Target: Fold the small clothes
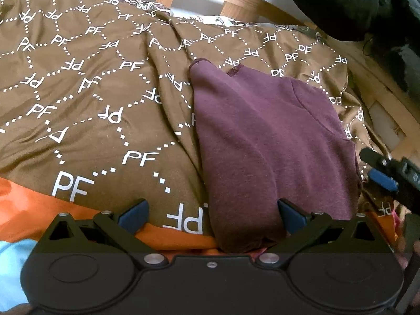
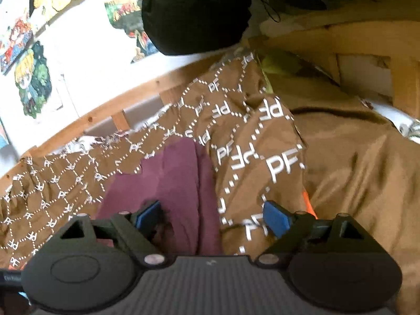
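A small maroon garment (image 1: 270, 141) lies folded lengthwise on a brown bedspread (image 1: 86, 99) printed with white PF letters. My left gripper (image 1: 212, 214) is open just above the garment's near end, its right pad at the cloth's near right edge. My right gripper (image 1: 380, 170) shows at the right edge of the left wrist view, beside the garment's right side. In the right wrist view the right gripper (image 2: 212, 216) is open over the maroon garment (image 2: 173, 183), its left pad above the cloth and its right pad above the bedspread (image 2: 236, 141).
A wooden bed frame (image 1: 236, 2) runs along the back and right. A black bundle (image 1: 349, 5) sits at the far right corner. An orange sheet (image 1: 21, 204) and a light blue cloth (image 1: 13, 267) lie at the near left. Posters (image 2: 31, 78) hang on the wall.
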The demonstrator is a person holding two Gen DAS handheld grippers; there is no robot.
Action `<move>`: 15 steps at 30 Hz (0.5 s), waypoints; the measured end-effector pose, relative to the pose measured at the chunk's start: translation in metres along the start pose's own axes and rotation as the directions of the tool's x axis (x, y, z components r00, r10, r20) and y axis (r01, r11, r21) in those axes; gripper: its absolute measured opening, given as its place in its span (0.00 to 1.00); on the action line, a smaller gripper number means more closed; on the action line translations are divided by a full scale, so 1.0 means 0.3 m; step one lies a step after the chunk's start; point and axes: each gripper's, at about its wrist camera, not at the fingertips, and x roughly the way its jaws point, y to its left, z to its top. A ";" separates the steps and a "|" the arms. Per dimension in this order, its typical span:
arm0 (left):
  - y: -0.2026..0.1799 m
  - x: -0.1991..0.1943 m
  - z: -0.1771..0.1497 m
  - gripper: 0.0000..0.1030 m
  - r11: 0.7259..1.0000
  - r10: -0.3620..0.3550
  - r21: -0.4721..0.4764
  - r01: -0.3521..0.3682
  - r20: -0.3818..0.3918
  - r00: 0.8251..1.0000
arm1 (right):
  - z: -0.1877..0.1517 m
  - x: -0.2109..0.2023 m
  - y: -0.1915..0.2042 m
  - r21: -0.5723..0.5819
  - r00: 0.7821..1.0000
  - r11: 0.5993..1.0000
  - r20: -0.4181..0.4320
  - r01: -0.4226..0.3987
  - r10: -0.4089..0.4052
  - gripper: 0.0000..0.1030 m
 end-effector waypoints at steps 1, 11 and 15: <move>-0.002 0.000 0.000 0.99 1.000 0.002 0.001 -0.002 0.001 1.000 | 0.006 0.007 0.002 0.000 1.000 1.000 0.000 -0.002 0.002 0.75; -0.013 -0.010 0.004 0.99 1.000 0.013 0.007 -0.013 0.006 1.000 | -0.003 0.109 -0.026 0.016 0.994 1.000 -0.105 -0.010 0.012 0.22; -0.041 -0.054 0.035 0.99 0.996 0.019 0.089 -0.025 0.069 0.997 | -0.004 0.108 -0.052 0.051 0.993 0.999 -0.115 -0.016 0.021 0.22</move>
